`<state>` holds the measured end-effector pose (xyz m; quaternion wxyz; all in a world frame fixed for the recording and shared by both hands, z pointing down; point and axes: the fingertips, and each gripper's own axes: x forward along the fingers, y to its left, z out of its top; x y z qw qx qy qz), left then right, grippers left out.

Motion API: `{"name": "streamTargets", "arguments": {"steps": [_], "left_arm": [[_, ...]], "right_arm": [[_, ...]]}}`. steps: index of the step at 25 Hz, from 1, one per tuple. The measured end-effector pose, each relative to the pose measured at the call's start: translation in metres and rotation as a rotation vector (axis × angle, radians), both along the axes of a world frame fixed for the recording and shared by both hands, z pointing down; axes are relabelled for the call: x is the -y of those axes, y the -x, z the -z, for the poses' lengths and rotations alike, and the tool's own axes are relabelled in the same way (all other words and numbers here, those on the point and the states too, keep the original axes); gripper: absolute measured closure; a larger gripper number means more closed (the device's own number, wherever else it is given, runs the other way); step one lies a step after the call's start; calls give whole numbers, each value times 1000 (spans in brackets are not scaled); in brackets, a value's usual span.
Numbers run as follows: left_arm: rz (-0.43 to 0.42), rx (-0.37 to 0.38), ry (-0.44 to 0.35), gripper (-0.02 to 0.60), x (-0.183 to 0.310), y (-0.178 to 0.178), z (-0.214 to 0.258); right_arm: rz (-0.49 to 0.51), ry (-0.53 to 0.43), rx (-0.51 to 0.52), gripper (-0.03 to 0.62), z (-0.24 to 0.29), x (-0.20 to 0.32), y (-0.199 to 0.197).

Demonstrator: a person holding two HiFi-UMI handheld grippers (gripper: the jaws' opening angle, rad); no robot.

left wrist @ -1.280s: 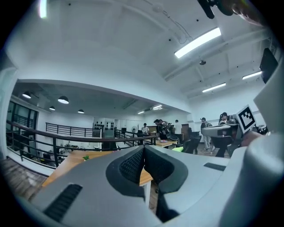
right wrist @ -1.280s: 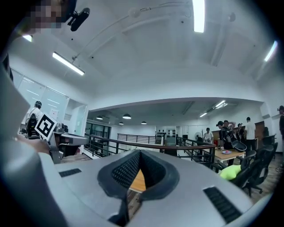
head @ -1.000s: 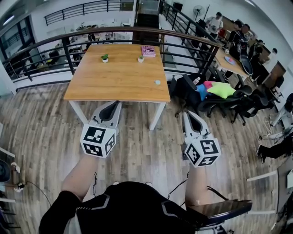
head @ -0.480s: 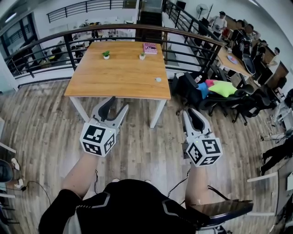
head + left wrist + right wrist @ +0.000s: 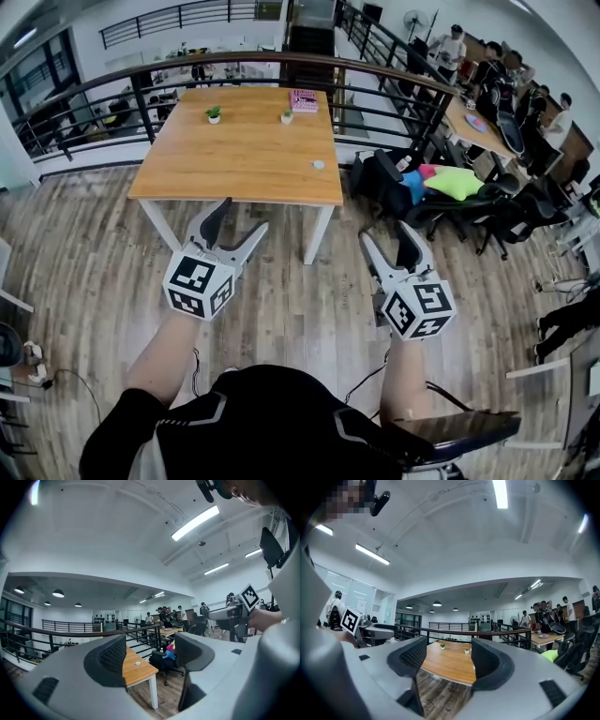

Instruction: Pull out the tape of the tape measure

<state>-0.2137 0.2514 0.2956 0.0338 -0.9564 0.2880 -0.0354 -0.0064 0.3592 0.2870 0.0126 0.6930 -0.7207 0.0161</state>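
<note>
I hold both grippers in the air over the wooden floor, short of the wooden table. The jaws of my left gripper are opening wide, and nothing lies between them. My right gripper is also opening, and its jaws are empty too. A small round pale object lies near the table's front right corner, too small to identify. It also shows past the left jaws. No tape measure can be told apart in any view.
Two small potted plants and a pink book sit at the table's far end. A dark railing curves behind it. Office chairs with bright cushions stand to the right, and people gather at another table beyond.
Both grippers went from shut to wide open, the left one first. They stayed almost where they were in front of the table.
</note>
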Motion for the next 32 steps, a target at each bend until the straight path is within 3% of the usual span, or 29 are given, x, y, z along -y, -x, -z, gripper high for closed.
{"name": "streamTargets", "arguments": {"steps": [6,13,16,26,32], "left_arm": [[23,-20,14,258,-6,-22,-4],[50,41,20,258,2,-44,-21],[48,37,27,258,19,-53,-25],[7,-26,40,258,152,-80,-36],[-34,-12,58,258,233,-86,-37]], "right_arm": [[25,-2,2,283,-4,-8,-25],[46,-1,29,278,-17,4,-55],[59,18,-6,273,-24,20,-57],[25,40,-15,273,-33,131,-68],[-7,66,-12,275,-30,210,-68]]}}
